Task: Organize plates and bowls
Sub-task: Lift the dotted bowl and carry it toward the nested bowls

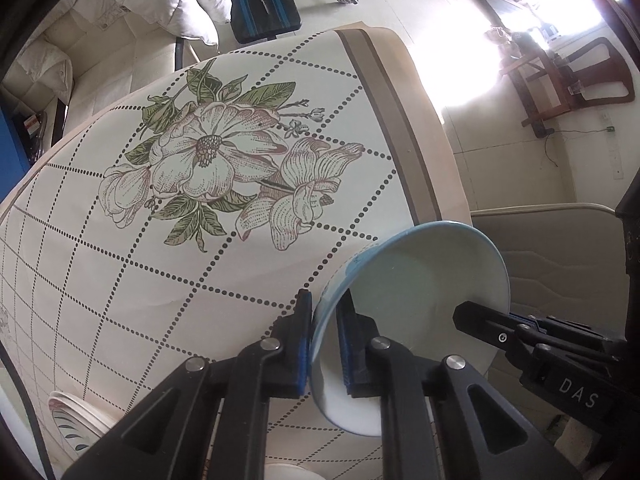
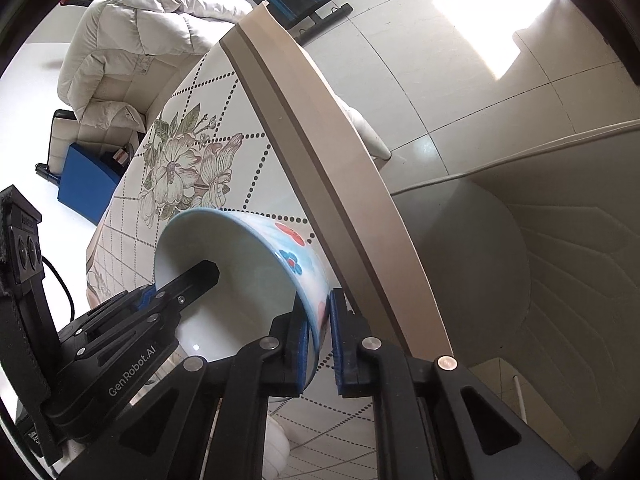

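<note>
My left tongs [image 1: 324, 344] point straight down, clamped on the near rim of the bowl [image 1: 412, 280]; my right tongs [image 2: 320, 340] come in steeply and pinch the opposite rim. The bowl is at the bench [image 1: 120, 280] edge with the brown border. A stack of plates [image 1: 76, 420] lies at the near edge. Bowl: pale blue-white, with red and blue flowers outside.

Pale blue bowl [image 1: 424, 280], floral dotted-grid tablecloth [image 1: 200, 152]
</note>
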A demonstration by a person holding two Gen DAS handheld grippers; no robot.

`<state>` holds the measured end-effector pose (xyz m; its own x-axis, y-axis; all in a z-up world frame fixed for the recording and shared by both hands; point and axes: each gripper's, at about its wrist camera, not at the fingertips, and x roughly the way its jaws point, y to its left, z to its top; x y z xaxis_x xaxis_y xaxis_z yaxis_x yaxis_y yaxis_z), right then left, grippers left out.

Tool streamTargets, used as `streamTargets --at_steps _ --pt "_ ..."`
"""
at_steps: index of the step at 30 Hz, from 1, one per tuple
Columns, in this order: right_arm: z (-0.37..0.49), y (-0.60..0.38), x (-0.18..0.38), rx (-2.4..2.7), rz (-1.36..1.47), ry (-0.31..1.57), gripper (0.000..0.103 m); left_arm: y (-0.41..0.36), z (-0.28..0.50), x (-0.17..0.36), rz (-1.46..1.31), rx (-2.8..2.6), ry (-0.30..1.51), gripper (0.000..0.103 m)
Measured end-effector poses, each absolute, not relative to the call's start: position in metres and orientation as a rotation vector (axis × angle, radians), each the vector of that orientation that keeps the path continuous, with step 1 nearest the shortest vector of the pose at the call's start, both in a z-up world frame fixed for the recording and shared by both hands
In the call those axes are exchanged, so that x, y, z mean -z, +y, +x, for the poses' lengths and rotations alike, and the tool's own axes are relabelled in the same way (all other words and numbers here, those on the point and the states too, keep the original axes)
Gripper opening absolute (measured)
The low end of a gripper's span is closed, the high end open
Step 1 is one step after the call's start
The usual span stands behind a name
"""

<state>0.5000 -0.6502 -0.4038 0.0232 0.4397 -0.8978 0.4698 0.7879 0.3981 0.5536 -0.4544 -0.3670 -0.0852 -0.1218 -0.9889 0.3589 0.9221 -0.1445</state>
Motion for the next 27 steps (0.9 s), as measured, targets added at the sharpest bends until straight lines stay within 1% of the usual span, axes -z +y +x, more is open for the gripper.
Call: streamTargets --at_steps 6,18,27 --pt "0.497 -0.645 0.384 0.021 0.726 1.577 0.011 -0.446 0.550 0.351 0.189 0.408 1.588 0.010" --pt "0.468 -0.615 0.328 -0.006 0.706 1.524 0.011 -0.413 0.526 0.303 0.179 0.444 1.517 0.010" --pt "0.426 -0.580 0.296 -0.021 0.675 1.514 0.011 -0.380 0.478 0.279 0.183 0.446 1.492 0.010"
